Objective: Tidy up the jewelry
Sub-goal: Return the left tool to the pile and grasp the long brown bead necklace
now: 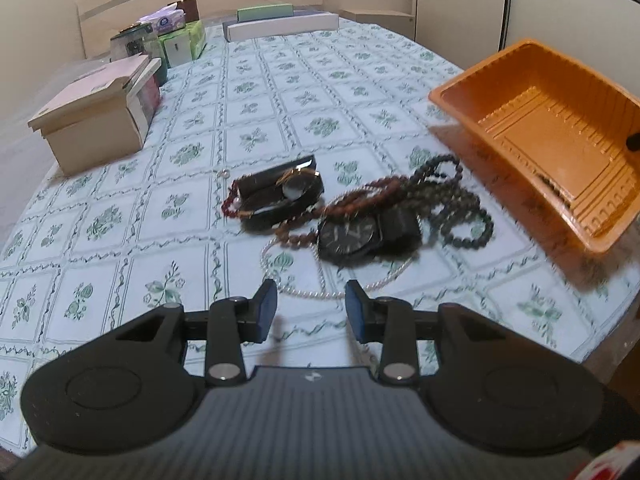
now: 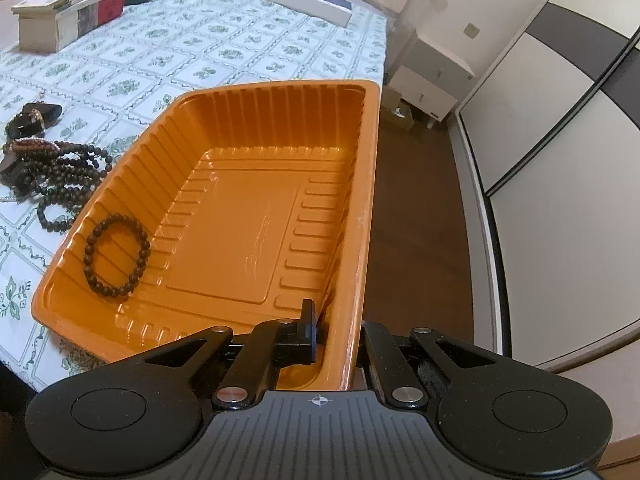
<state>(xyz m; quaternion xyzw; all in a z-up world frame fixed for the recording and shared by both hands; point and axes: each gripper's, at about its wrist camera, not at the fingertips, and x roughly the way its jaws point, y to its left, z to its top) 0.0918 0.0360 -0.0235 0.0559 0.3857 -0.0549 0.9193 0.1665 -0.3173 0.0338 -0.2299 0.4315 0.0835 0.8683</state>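
An orange plastic tray (image 2: 256, 120) is tilted above the table, my right gripper (image 2: 340, 336) shut on its near right wall; it also shows in the left wrist view (image 1: 520, 64). A dark bead bracelet (image 2: 116, 256) lies inside it at the left. On the table lies a pile: a black watch (image 1: 348, 236), dark bead strands (image 1: 460, 208), brown beads (image 1: 352, 200), a pearl necklace (image 1: 320, 292) and a second watch on a black box (image 1: 280, 196). My left gripper (image 1: 311, 312) is open and empty, just in front of the pearl necklace.
Beige boxes (image 1: 92, 120) stand at the table's left. Green tissue packs (image 1: 180, 40) and long white and green boxes (image 1: 280, 24) stand at the far edge. The table's right edge drops to a brown floor (image 2: 416, 208) beside white wardrobe doors (image 2: 560, 160).
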